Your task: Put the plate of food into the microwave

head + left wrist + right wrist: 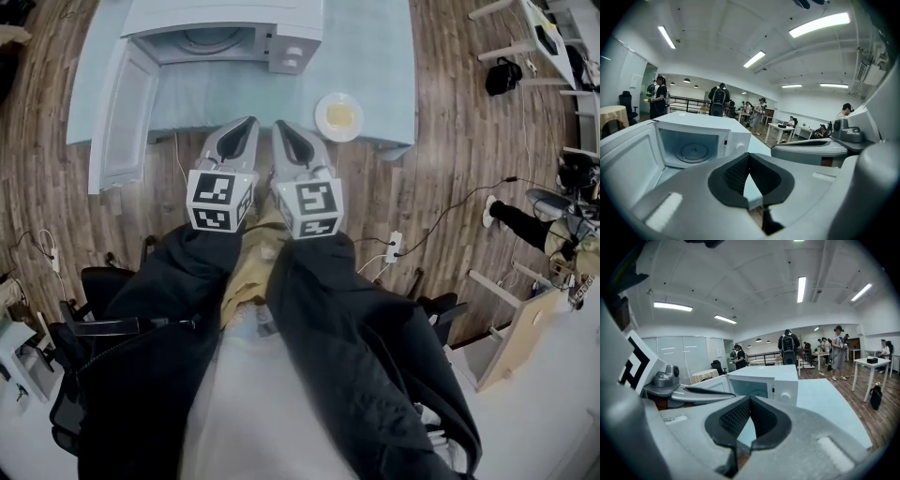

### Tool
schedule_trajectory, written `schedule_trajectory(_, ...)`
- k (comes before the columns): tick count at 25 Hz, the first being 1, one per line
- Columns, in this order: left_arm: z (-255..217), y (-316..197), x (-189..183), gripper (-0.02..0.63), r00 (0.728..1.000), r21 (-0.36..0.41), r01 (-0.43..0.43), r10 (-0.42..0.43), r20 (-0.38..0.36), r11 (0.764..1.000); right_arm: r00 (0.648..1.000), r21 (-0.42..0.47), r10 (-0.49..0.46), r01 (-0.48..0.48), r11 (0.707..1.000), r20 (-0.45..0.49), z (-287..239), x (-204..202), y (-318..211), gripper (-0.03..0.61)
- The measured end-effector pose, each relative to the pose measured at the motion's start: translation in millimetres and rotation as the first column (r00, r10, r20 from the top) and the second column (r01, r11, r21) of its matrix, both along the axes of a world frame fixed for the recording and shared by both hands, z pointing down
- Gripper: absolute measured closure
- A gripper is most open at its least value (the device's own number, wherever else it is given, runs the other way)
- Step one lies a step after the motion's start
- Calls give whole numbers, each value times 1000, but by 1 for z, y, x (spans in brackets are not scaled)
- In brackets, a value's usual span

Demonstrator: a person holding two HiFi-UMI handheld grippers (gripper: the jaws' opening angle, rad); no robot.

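Both pinched shut on nothing, the grey left gripper [246, 127] and grey right gripper [286, 131] hang at the pale blue table's [375, 56] near edge, with the round white plate of yellow food [338, 116] just right of the right gripper, so I'd say that one's closer, and the open white microwave [220, 19] is ahead to the left.

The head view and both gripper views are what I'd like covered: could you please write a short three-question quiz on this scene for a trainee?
1. Fill in: the jaws of the left gripper and the right gripper are both ____, with nothing between them.
2. True or false: the microwave has its door swung open.
3. In the head view, where is the plate of food?
A. inside the microwave
B. on the table, right of the microwave
C. between the right gripper's jaws

Key: 1 shut; 2 true; 3 B.
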State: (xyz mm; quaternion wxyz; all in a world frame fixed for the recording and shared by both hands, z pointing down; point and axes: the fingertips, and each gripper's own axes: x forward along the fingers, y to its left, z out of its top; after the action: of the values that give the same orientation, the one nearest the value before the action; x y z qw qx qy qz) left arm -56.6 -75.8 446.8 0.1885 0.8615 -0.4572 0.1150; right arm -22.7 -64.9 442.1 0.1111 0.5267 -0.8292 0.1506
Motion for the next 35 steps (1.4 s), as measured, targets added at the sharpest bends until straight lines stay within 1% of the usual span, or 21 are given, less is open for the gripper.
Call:
schedule_trajectory(4,6,-31,8,618,1000,-14,22,-22,17,1000,999,-12,-35,35,999,9,3,12,-29,580)
schedule_trajectory(11,31,-64,45,618,999,-62,-2,5,47,998,998,-68,-65,65,996,9,31,45,-66,580)
schedule_trajectory(15,34,-73,47,618,998,-85,21,-16,60,996,995,-73,-97,98,993,17,30,46,-76,581)
schedule_trajectory(18,41,-73,47,618,998,-111,26,-19,65,993,994,-99,-106,107,989,17,37,46,-81,580)
schedule_trajectory(22,59,-65,47,618,997,-165,18,-6,71,986,996,-157,-83,85,984,17,56,52,-77,580)
schedule_trajectory(25,68,-66,46,618,998,-191,-10,23,67,982,998,-190,-63,62,980,2,68,54,-74,580)
schedule_trajectory(27,80,-72,45,618,997,-209,-31,45,67,977,999,-227,-35,34,973,-1,81,57,-79,580)
schedule_trajectory(32,106,-74,48,618,993,-256,-90,108,56,963,997,-329,75,-78,941,-21,122,83,-70,580)
schedule_trajectory(35,121,-68,42,618,990,-289,-99,124,70,952,990,-391,140,-142,910,-33,149,100,-59,580)
